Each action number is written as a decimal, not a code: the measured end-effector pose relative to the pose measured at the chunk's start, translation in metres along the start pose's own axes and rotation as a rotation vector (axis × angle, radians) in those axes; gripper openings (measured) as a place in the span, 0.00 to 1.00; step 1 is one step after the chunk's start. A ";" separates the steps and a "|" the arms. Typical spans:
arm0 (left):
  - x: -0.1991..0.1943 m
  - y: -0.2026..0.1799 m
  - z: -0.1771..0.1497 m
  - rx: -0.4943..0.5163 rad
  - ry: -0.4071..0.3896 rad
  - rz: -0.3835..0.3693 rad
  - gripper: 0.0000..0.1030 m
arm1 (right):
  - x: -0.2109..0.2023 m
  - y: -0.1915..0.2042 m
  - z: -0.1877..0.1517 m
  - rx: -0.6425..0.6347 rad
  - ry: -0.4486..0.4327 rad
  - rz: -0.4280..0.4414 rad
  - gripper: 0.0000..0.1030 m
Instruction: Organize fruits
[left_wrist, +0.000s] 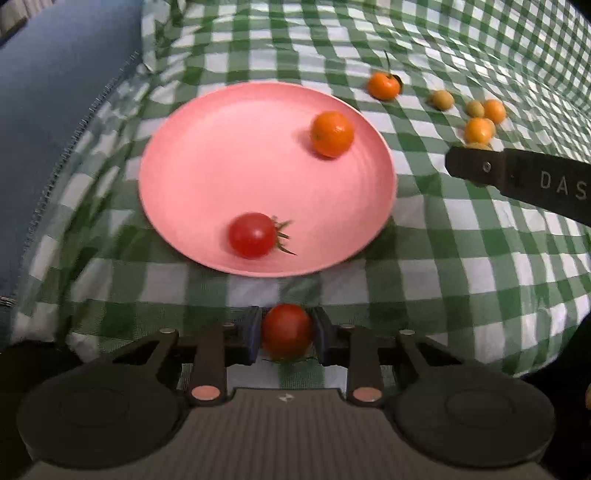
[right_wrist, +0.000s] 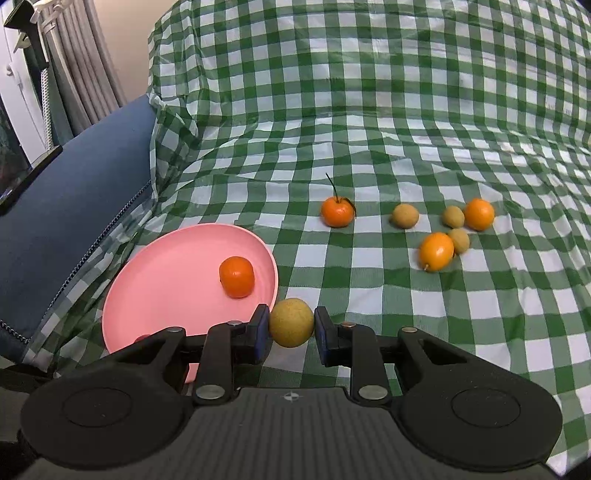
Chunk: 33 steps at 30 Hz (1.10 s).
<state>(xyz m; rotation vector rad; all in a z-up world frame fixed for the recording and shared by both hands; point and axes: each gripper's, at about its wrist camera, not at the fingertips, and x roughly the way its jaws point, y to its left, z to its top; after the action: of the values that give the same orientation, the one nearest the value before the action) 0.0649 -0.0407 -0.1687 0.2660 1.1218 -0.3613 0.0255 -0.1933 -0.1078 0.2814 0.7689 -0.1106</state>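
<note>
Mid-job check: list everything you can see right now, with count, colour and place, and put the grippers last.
Round pink plastic plate: 1, pink, on the cloth at left.
Red cherry tomatoes: 2, red; one with a green stem on the plate's near side, one between the left gripper's fingers.
Small orange citrus fruits: 4, orange; one on the plate, one with a stem beyond the plate, two in the right cluster.
Small tan round fruits: 4, yellowish-tan; three on the cloth at right, one in the right gripper.
Green-and-white checked cloth: 1, covers the surface.
Blue cushion: 1, left edge.
Left gripper: black, shut on a tomato.
Right gripper: black, shut on a tan fruit.
</note>
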 end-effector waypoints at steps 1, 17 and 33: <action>-0.004 0.002 0.000 -0.003 -0.007 0.006 0.31 | 0.000 0.000 0.000 0.003 0.000 0.004 0.26; -0.036 0.066 0.080 -0.190 -0.093 -0.004 0.31 | 0.027 0.050 0.002 -0.115 0.027 0.101 0.26; -0.021 0.059 0.098 -0.119 -0.148 0.067 1.00 | 0.033 0.057 0.009 -0.157 0.037 0.059 0.80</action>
<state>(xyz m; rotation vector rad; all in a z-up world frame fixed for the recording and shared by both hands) 0.1624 -0.0214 -0.1078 0.1686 0.9825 -0.2499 0.0669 -0.1417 -0.1129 0.1572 0.8005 0.0106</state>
